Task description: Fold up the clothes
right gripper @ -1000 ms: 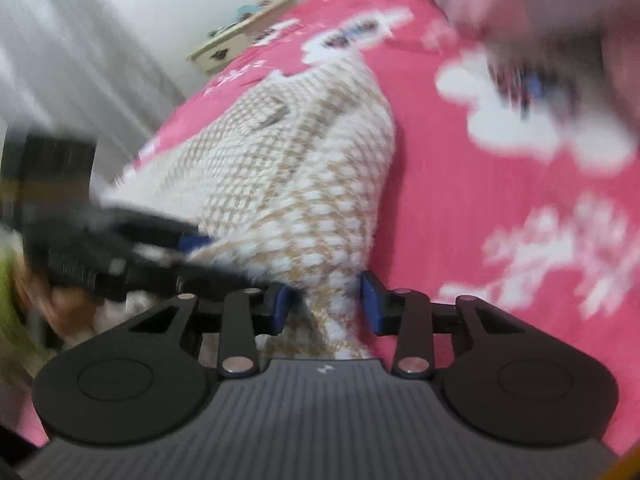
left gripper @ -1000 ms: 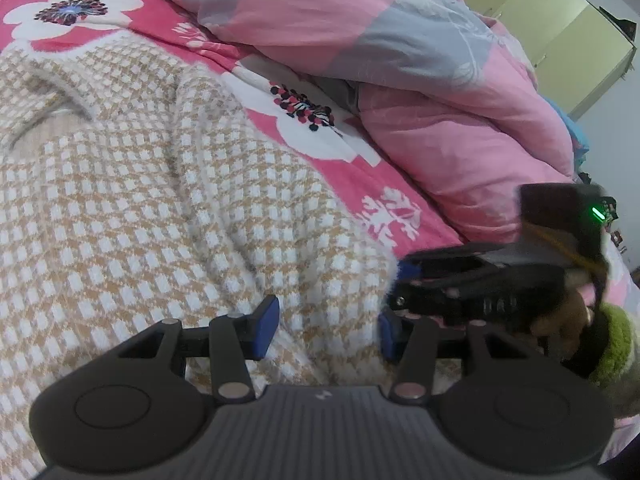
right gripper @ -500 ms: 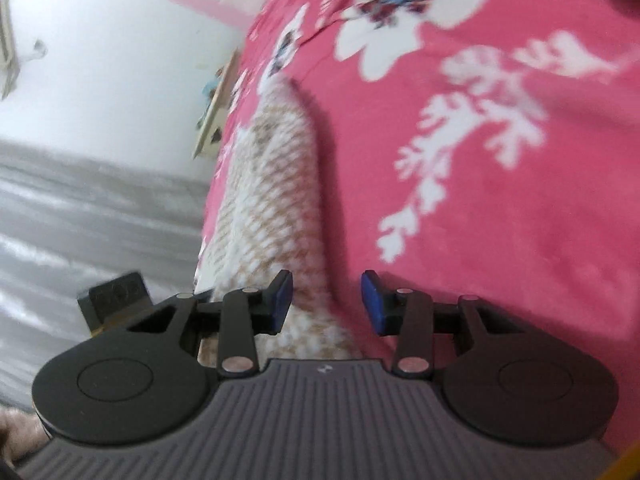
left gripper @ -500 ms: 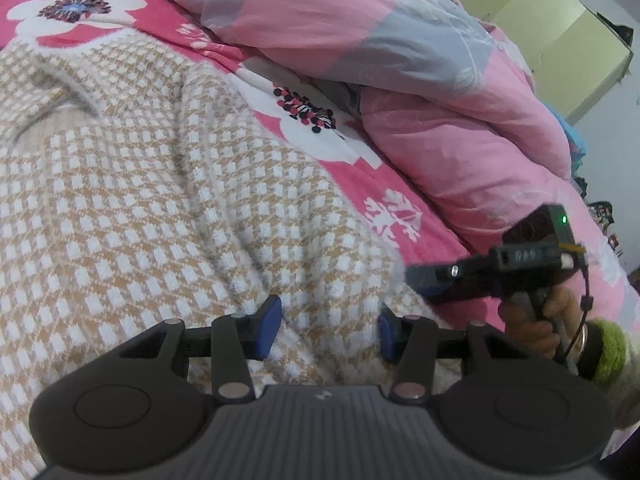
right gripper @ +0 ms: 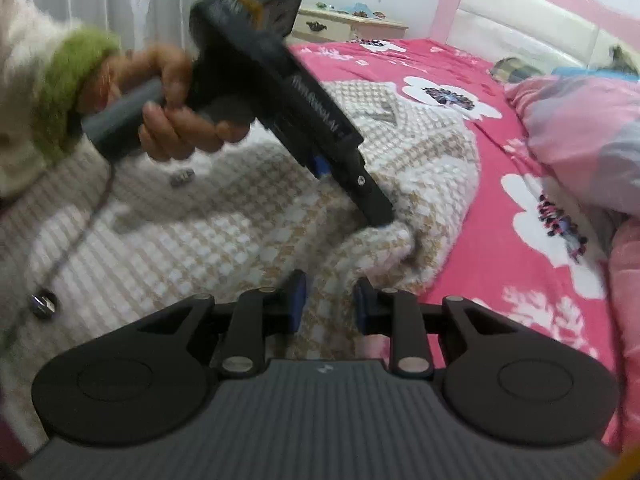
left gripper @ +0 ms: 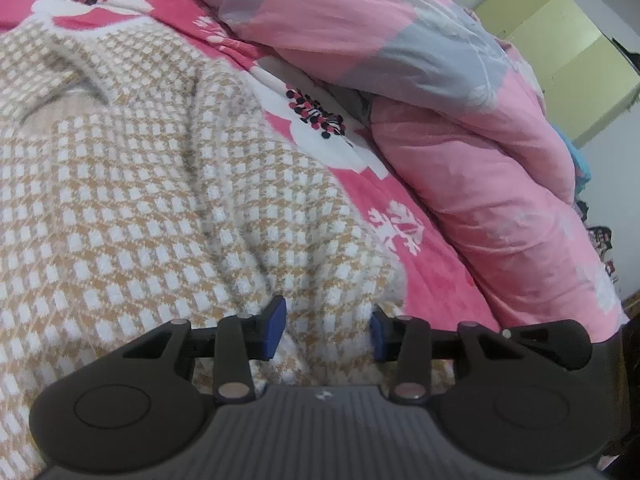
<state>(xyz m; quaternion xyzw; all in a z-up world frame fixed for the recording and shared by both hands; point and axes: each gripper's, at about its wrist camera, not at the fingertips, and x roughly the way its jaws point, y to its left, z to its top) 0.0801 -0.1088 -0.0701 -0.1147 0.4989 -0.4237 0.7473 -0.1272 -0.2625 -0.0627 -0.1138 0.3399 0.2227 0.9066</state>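
Tan-and-white checked knit garment (left gripper: 152,200) lay spread on pink floral bedsheet (left gripper: 432,272), w/ pink-grey quilt (left gripper: 460,100) bunched to its right. Left gripper (left gripper: 326,330) sat low over garment's near-right edge, jaws partly apart & closing, fabric between the blue pads but not clearly pinched. Right gripper (right gripper: 330,306), just right of it at same edge, jaws narrower & closing too, fabric between, grip unclear. Person's left hand (right gripper: 176,112) w/ green cuff held the left tool.
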